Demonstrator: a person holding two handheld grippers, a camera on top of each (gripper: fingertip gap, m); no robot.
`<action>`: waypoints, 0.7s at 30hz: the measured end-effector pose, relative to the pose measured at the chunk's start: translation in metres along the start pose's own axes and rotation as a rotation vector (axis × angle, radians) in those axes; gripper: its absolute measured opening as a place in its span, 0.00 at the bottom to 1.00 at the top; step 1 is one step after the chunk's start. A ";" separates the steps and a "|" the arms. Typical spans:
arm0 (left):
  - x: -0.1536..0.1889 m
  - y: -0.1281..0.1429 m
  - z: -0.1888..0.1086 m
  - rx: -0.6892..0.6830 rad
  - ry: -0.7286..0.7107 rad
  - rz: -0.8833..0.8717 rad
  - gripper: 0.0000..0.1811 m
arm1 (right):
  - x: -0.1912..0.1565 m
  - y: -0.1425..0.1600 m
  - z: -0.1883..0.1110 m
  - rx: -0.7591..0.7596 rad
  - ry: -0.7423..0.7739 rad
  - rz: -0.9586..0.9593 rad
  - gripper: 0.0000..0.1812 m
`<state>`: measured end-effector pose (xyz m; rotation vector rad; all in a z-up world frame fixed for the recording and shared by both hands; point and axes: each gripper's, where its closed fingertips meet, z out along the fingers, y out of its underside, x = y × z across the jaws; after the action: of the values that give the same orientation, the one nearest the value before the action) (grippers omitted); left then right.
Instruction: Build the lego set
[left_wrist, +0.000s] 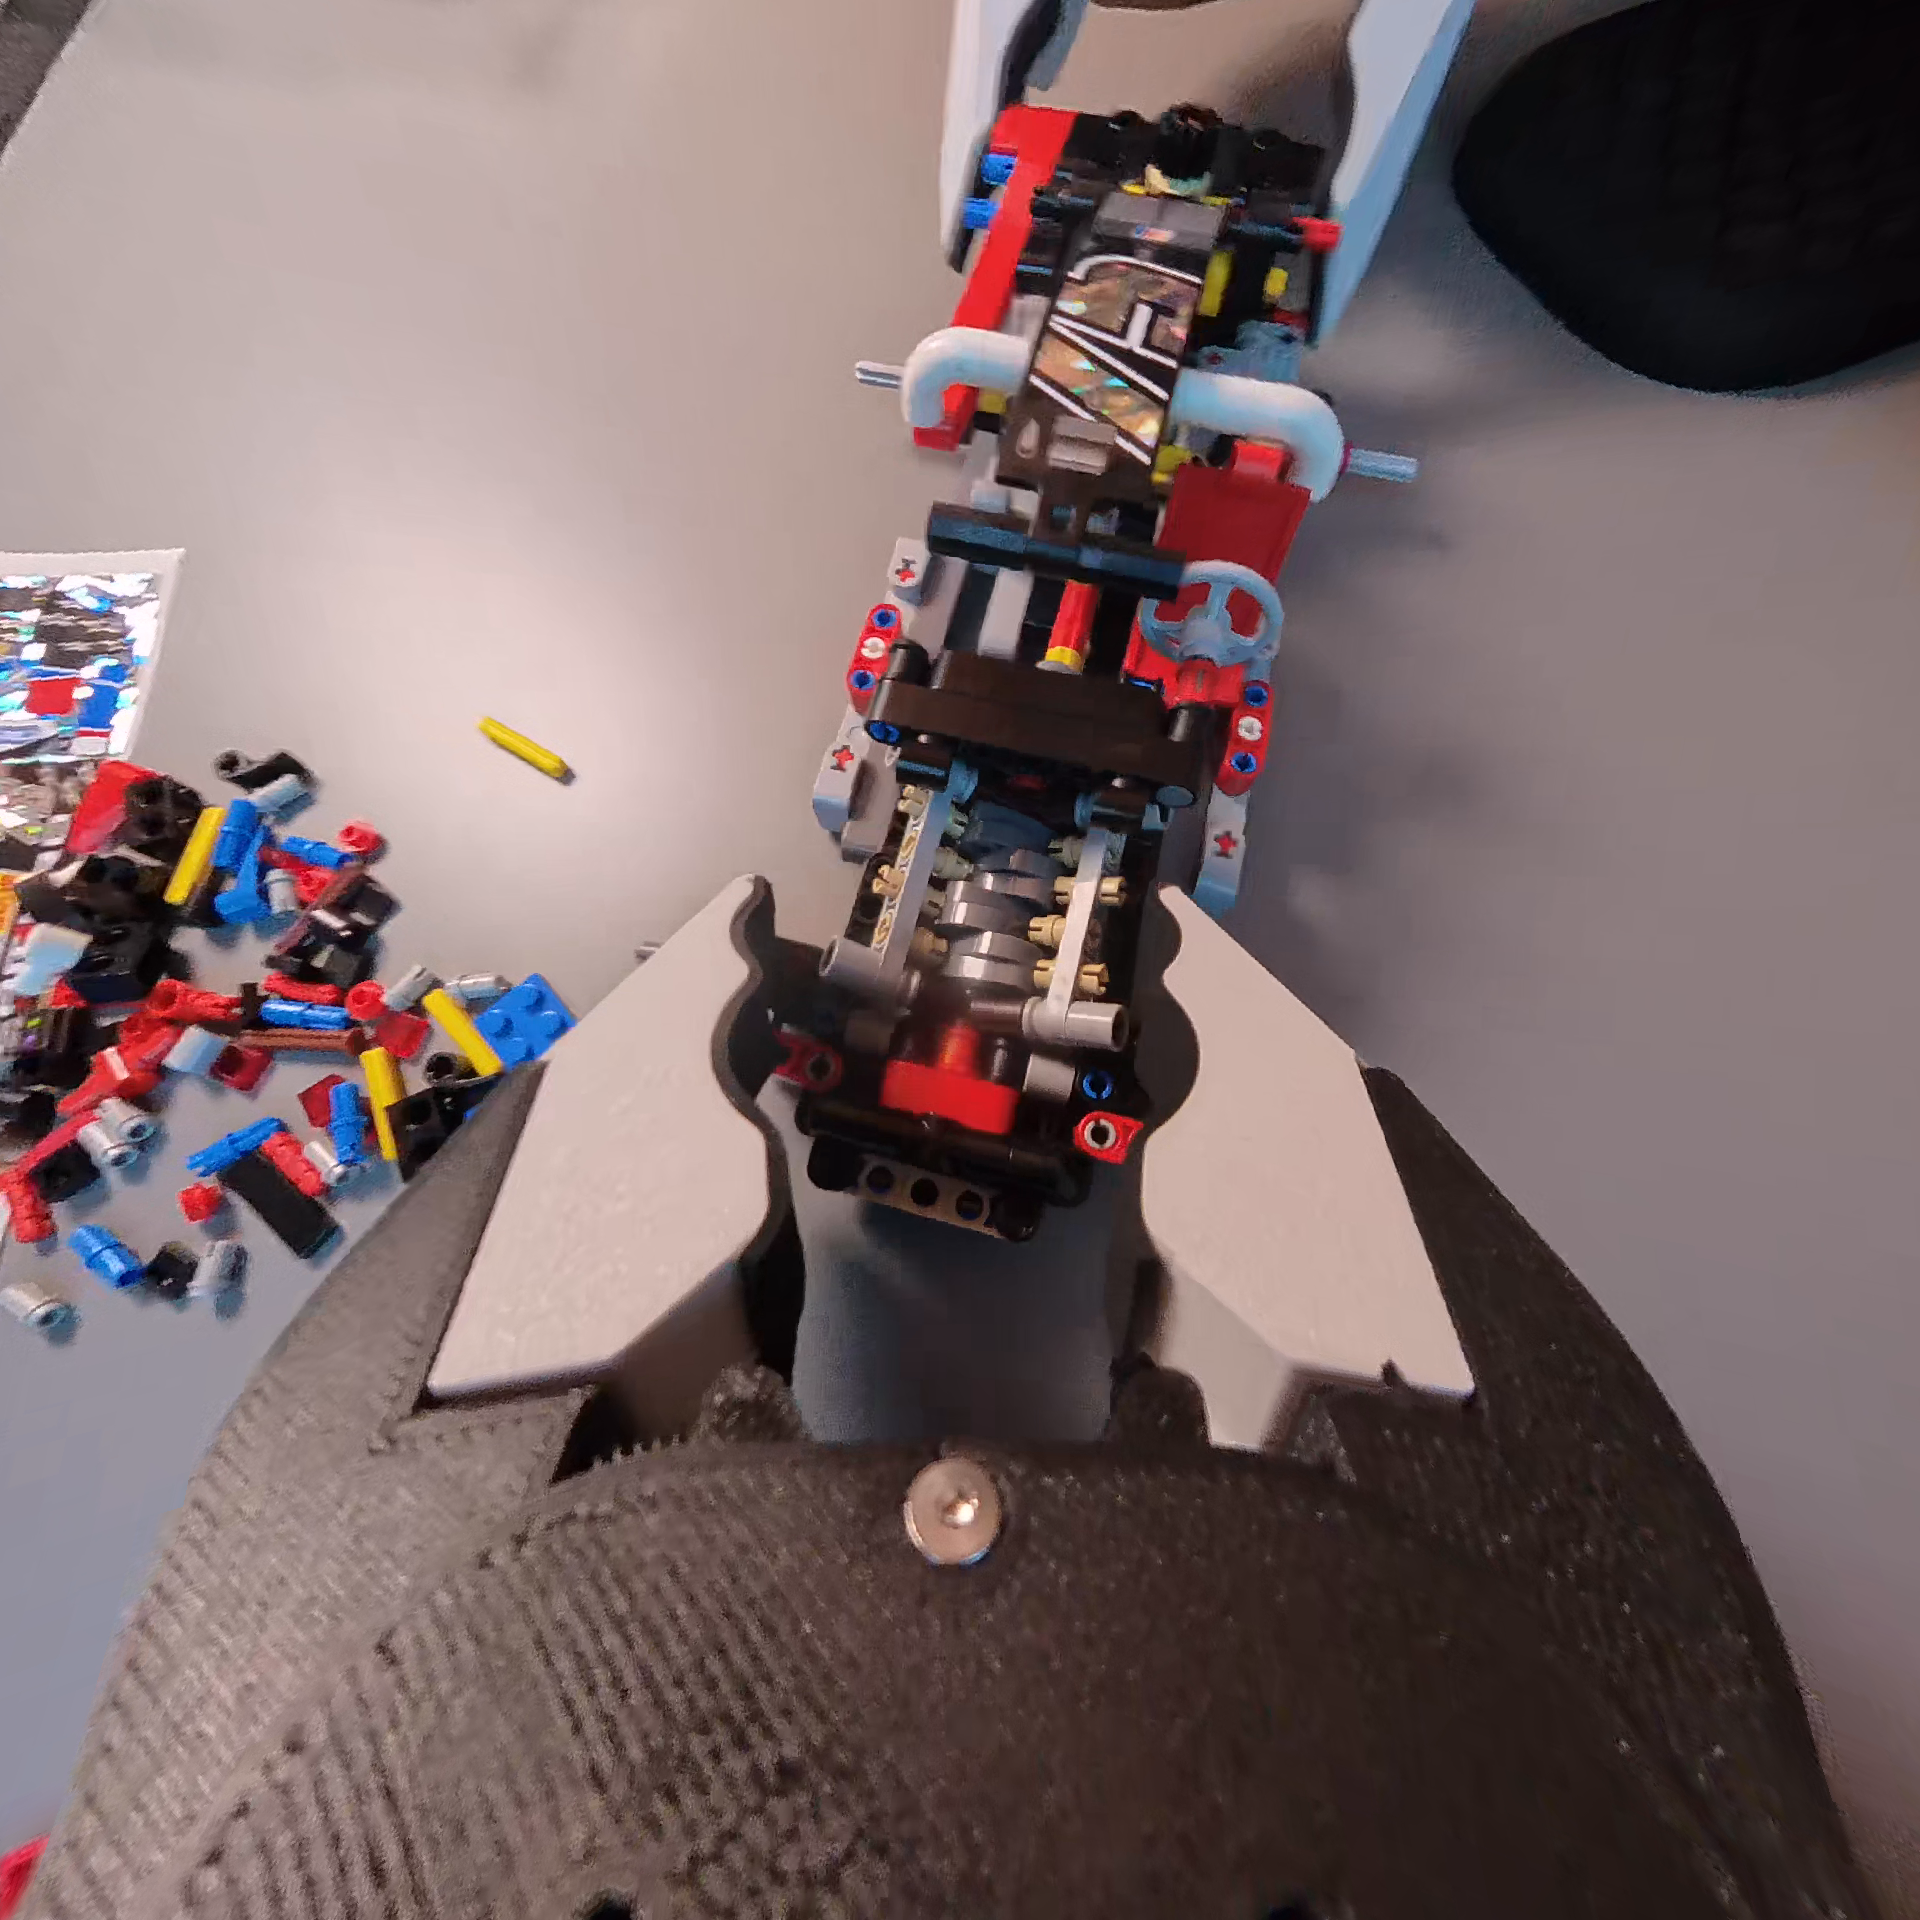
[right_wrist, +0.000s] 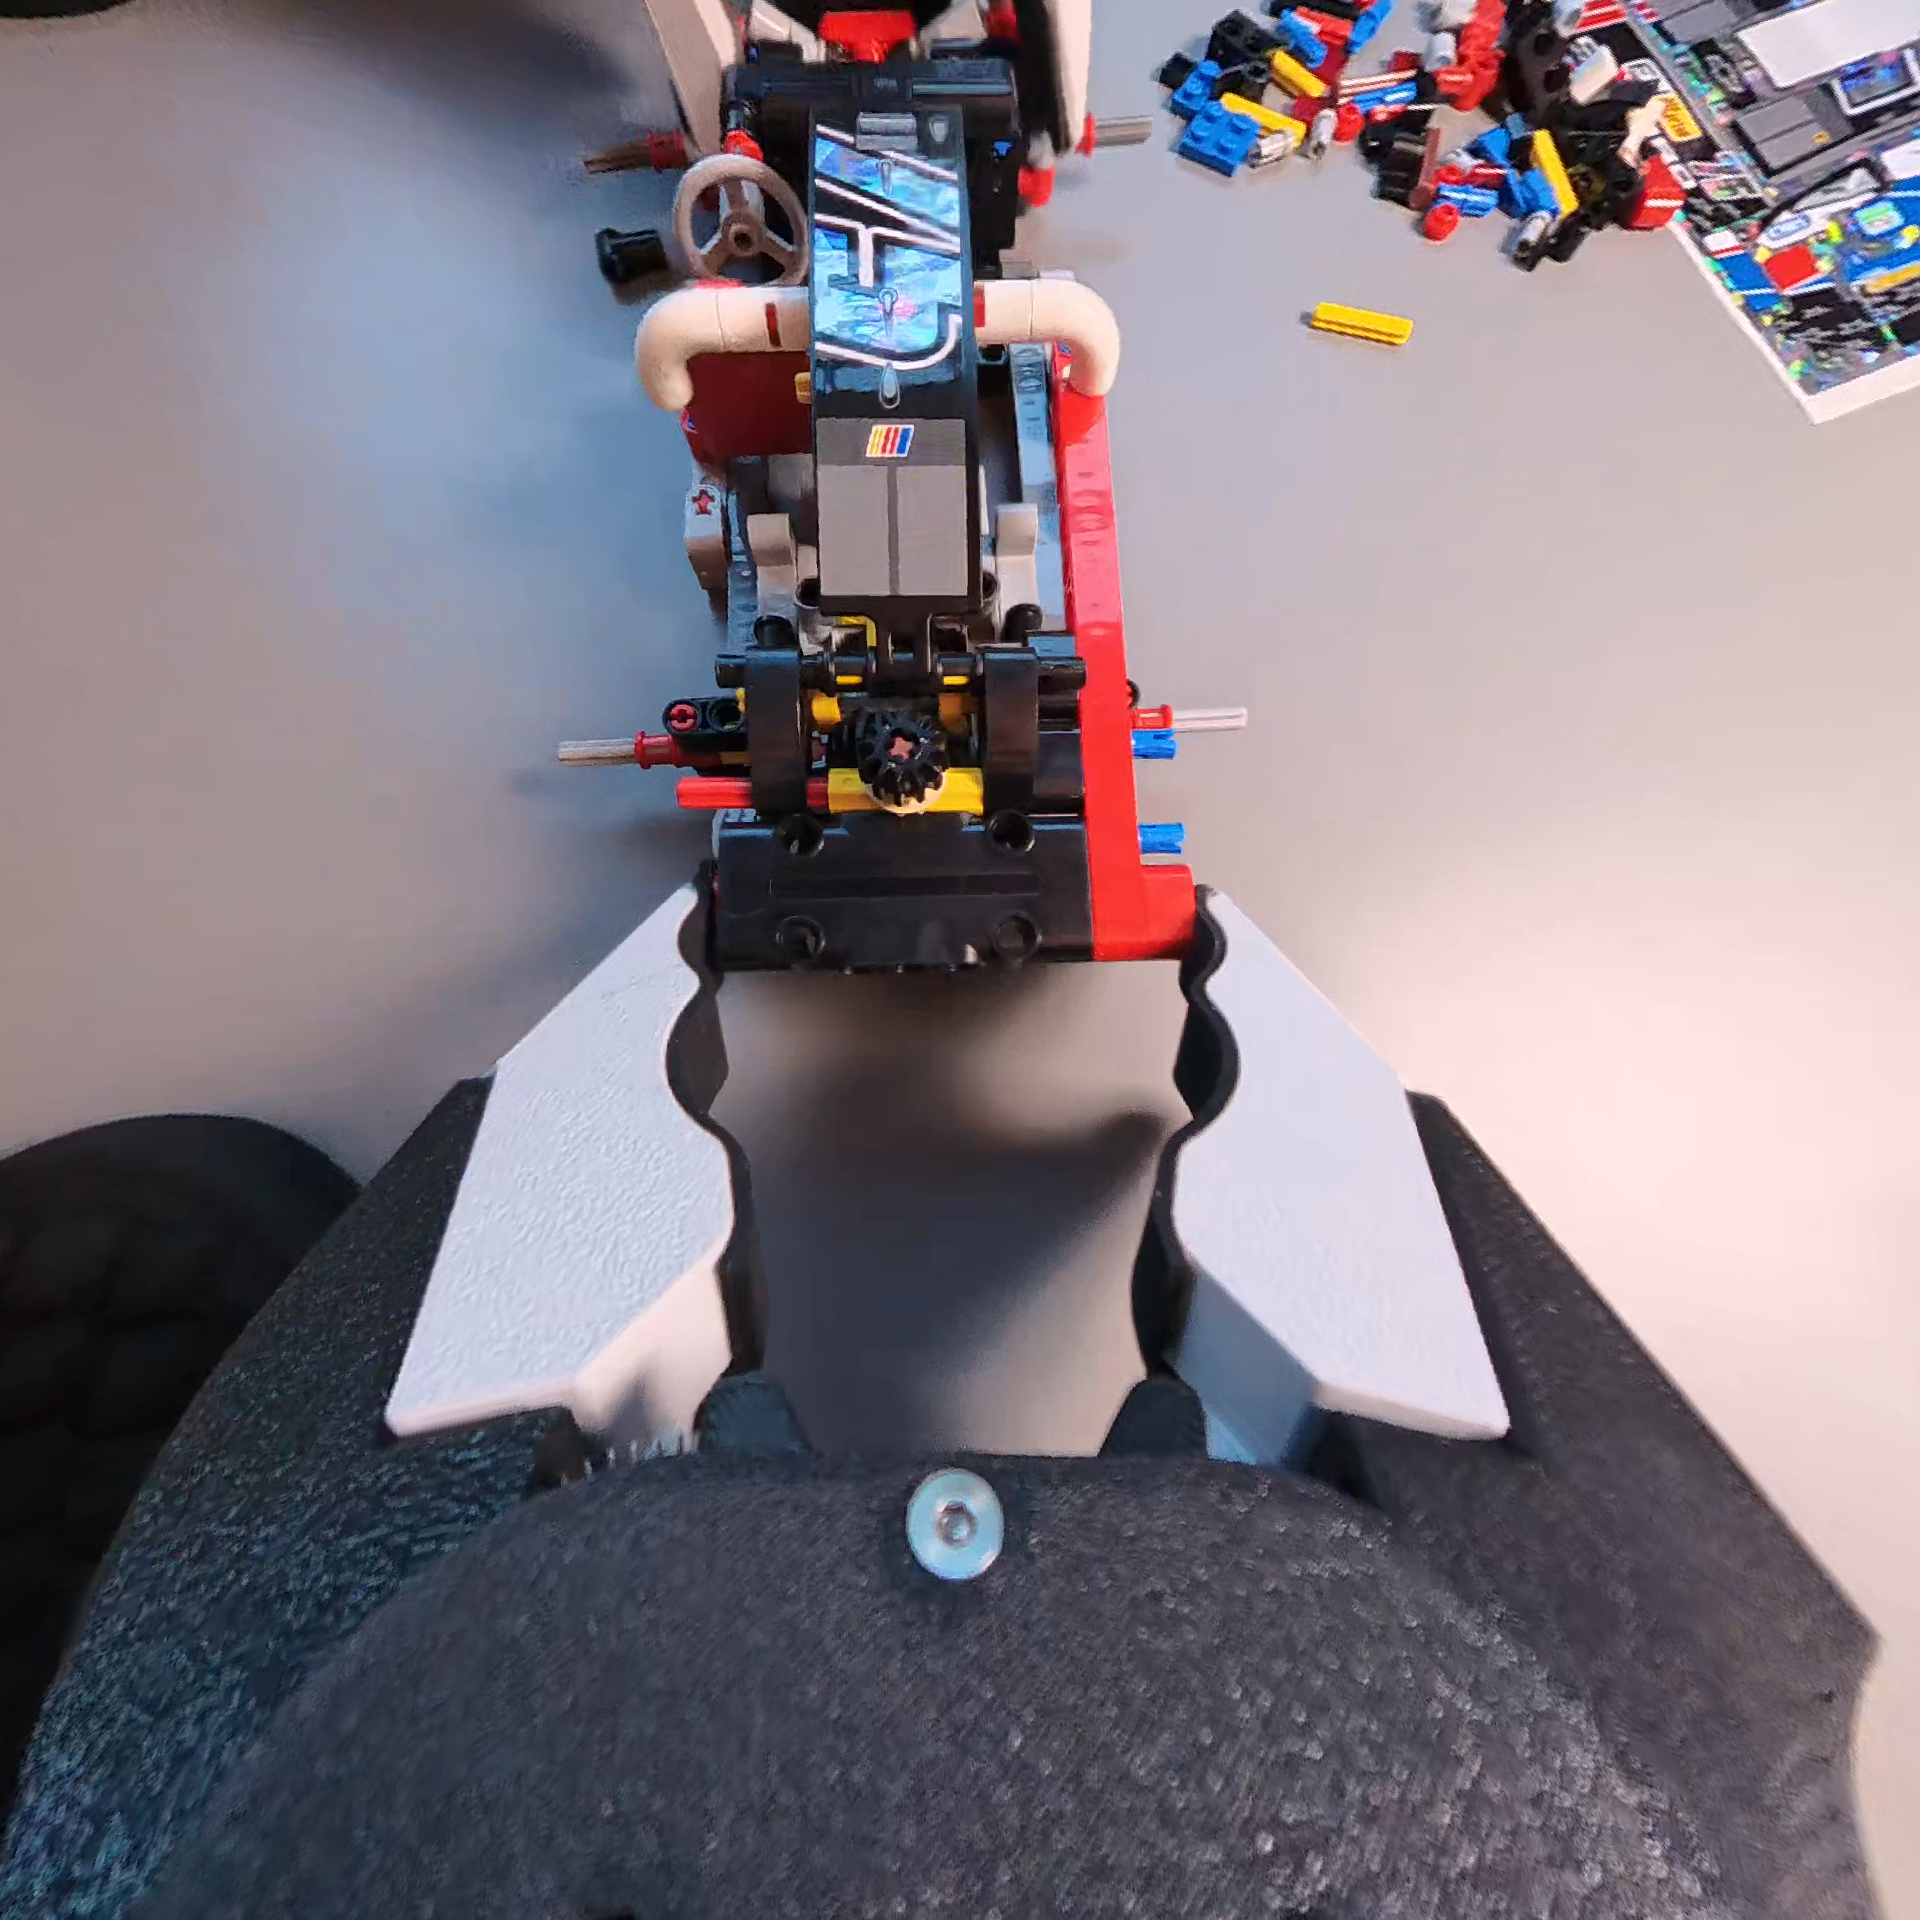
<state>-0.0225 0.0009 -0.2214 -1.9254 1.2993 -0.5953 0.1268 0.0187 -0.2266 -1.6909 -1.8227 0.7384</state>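
Observation:
A long black, red and grey lego car chassis (left_wrist: 1039, 717) lies on the grey table (left_wrist: 520, 312), with a grey steering wheel, white curved tubes and a shiny stickered panel. My left gripper (left_wrist: 961, 920) is shut on its engine end, with the grey fingers (left_wrist: 644, 1143) on either side. My right gripper (right_wrist: 951, 914) is shut on the opposite end of the chassis (right_wrist: 894, 499), on the black and red block by a black gear. Each gripper also shows at the far end in the other's view, the right gripper (left_wrist: 1174, 145) and the left gripper (right_wrist: 883, 52).
A pile of loose red, blue, black and yellow pieces (left_wrist: 208, 987) (right_wrist: 1455, 125) lies beside a shiny sticker sheet (left_wrist: 73, 644) (right_wrist: 1818, 208). A single yellow axle (left_wrist: 525, 748) (right_wrist: 1359, 322) lies apart. A small black piece (right_wrist: 629, 249) sits by the steering wheel. About 15 cm separates my left fingertips from my right. The small black piece (right_wrist: 629, 249) lies some 4 cm from my left tips, 15 cm from my right tips.

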 end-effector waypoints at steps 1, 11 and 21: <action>-0.007 -0.002 -0.002 0.007 -0.049 -0.011 0.38 | -0.001 0.000 -0.001 0.011 0.005 0.015 0.47; 0.012 0.014 -0.039 0.013 -0.255 -0.140 0.39 | -0.022 0.005 -0.004 0.021 0.207 0.277 0.46; 0.060 0.039 -0.028 -0.072 -0.185 -0.114 0.25 | -0.081 0.003 -0.003 -0.069 0.267 0.279 0.45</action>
<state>-0.0424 -0.0715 -0.2349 -2.0709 1.1147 -0.4190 0.1364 -0.0620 -0.2286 -2.0090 -1.4634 0.5320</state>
